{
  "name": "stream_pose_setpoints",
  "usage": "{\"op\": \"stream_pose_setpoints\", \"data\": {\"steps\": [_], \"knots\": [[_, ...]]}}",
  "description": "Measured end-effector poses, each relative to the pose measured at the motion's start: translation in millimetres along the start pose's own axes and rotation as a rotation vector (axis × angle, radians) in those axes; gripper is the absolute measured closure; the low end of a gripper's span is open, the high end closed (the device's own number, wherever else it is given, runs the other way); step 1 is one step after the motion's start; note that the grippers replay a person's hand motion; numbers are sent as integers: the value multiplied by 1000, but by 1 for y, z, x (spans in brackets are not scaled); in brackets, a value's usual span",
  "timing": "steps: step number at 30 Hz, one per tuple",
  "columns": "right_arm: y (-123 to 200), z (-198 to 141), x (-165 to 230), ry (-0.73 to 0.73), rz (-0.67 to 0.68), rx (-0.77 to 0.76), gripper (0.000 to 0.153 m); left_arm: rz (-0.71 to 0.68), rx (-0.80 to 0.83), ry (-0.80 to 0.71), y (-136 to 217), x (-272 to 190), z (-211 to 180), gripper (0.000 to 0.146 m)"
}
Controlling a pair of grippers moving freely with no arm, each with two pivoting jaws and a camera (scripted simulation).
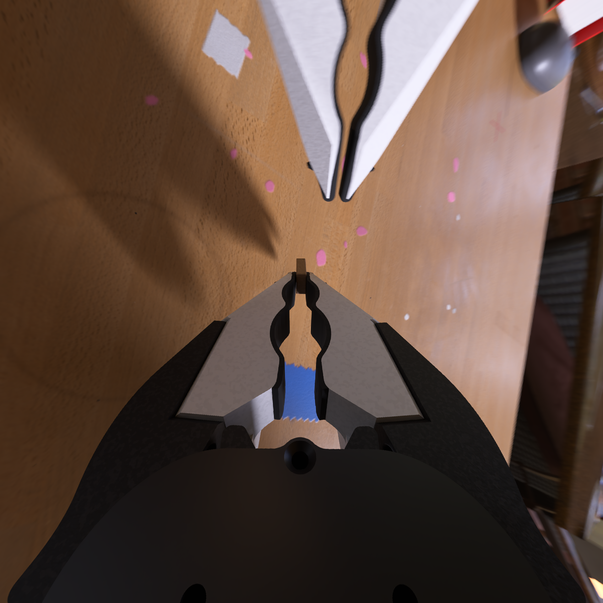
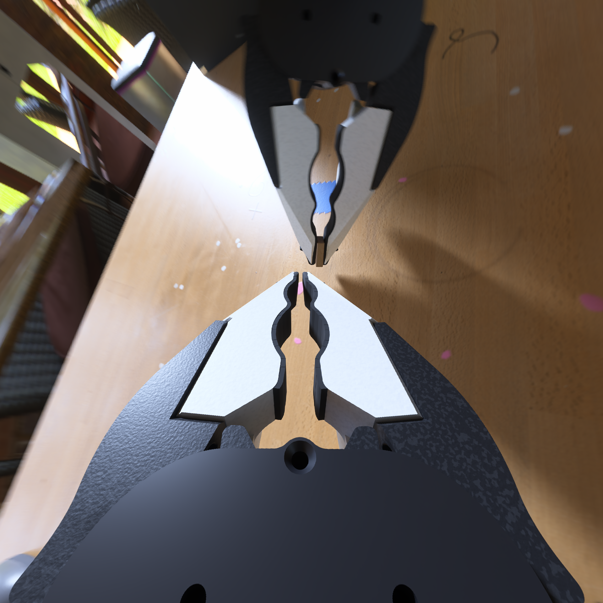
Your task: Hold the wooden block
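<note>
A small thin wooden block (image 1: 300,273) is pinched upright between the tips of my left gripper (image 1: 301,277), above the wooden table (image 1: 130,228). In the right wrist view the same block (image 2: 320,254) shows in the left gripper (image 2: 319,259) opposite me. My right gripper (image 2: 300,275) is shut and empty, its tips a short way from the block and not touching it. In the left wrist view the right gripper (image 1: 336,195) points at me from farther off, its jaws closed.
A blue tape patch (image 1: 299,391) and a grey tape patch (image 1: 226,44) lie on the table with pink spots (image 1: 321,257) and white specks. A grey ball (image 1: 545,55) sits at the table's right edge. Shelving (image 2: 49,130) stands past the table edge.
</note>
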State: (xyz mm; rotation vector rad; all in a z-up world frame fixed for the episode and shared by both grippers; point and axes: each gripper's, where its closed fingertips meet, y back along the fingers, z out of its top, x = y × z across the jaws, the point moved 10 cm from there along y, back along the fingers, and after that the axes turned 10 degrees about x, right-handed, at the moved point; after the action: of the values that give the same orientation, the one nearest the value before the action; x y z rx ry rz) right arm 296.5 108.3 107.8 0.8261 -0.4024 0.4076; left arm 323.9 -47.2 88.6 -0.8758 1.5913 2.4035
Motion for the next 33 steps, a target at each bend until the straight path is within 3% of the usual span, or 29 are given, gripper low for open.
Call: {"op": "stream_pose_setpoints", "data": {"steps": [6,13,16,23,33], "knots": [[-1,-1,-13,-171,53,-6,150,272,123,-124,4,-15,6,142],[-1,1,-24,-302,83,-33,150,416,170,-247,-2,-26,10,142],[-7,2,-29,-356,162,-11,150,472,179,-328,-6,-32,11,142],[-17,3,-32,-432,229,34,150,428,162,-332,-5,-28,10,142],[-15,-13,-25,-576,238,-156,151,394,136,-352,-4,-27,5,142]]}}
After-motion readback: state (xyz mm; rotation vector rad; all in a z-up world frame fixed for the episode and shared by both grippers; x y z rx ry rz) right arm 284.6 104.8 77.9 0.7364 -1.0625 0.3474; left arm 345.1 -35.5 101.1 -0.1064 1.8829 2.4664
